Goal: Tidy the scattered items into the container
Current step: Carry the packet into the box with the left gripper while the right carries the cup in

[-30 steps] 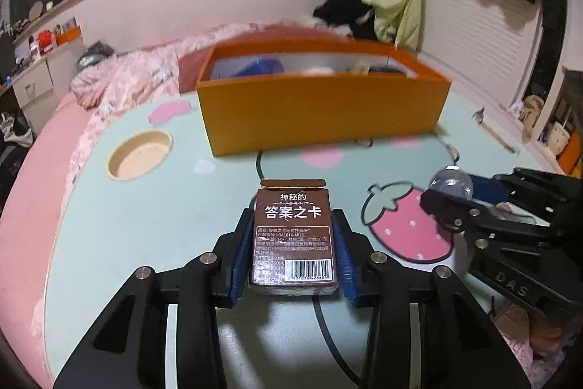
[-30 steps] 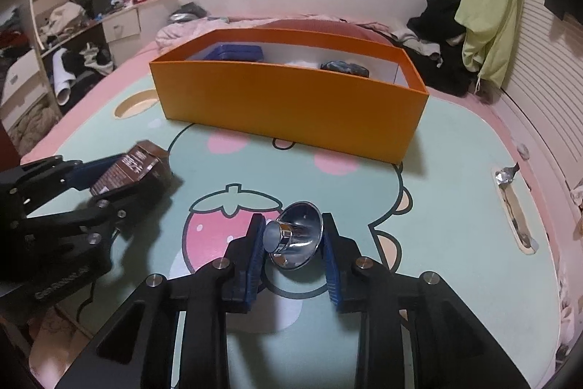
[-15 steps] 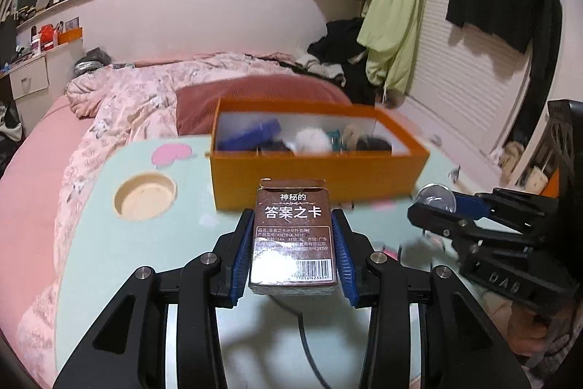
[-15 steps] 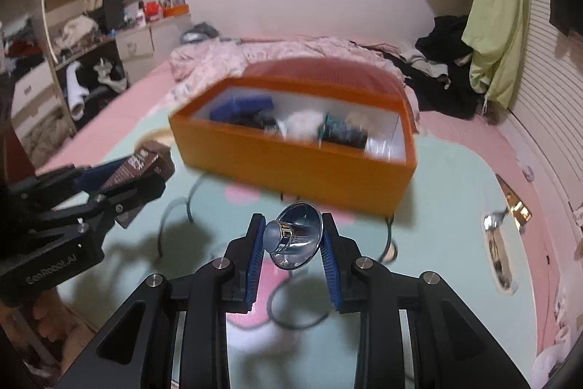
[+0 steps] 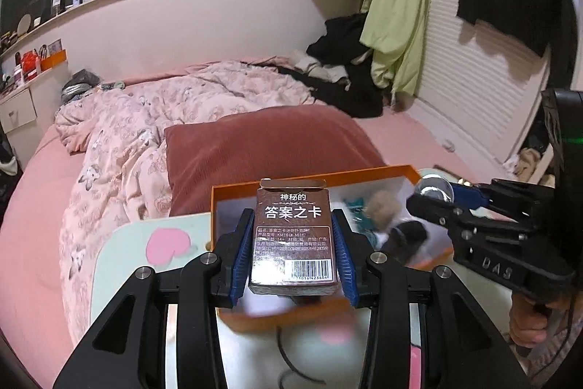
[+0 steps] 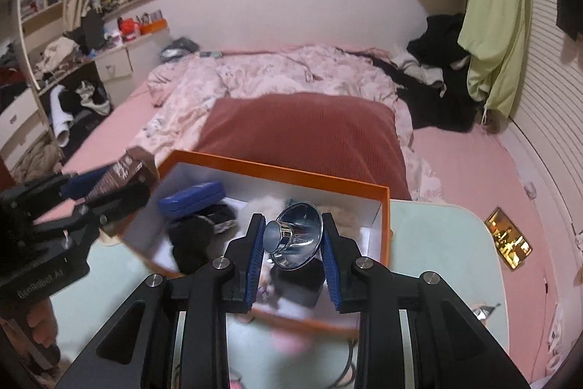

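My left gripper (image 5: 291, 245) is shut on a brown card box (image 5: 293, 232) with white Chinese print and a barcode, held over the left part of the orange box (image 5: 233, 186). My right gripper (image 6: 291, 243) is shut on a shiny silver funnel-shaped piece (image 6: 295, 237), held above the right half of the same orange box (image 6: 277, 170). Inside lie a blue case (image 6: 191, 197), black fuzzy items (image 6: 191, 236) and pale fluffy ones. Each gripper shows in the other's view: the right gripper (image 5: 433, 197) at the right, the left gripper (image 6: 109, 183) at the left.
The orange box stands on a mint table (image 6: 437, 243) with pink cartoon prints, next to a bed with a dark red pillow (image 6: 302, 130) and pink quilt (image 5: 120, 141). A metal clip (image 6: 486, 310) lies near the table's right edge. Clothes hang at the right wall.
Both grippers rose and moved forward from over the table's strawberry print to above the orange box, each keeping its hold. The box's inside is now in view from above.
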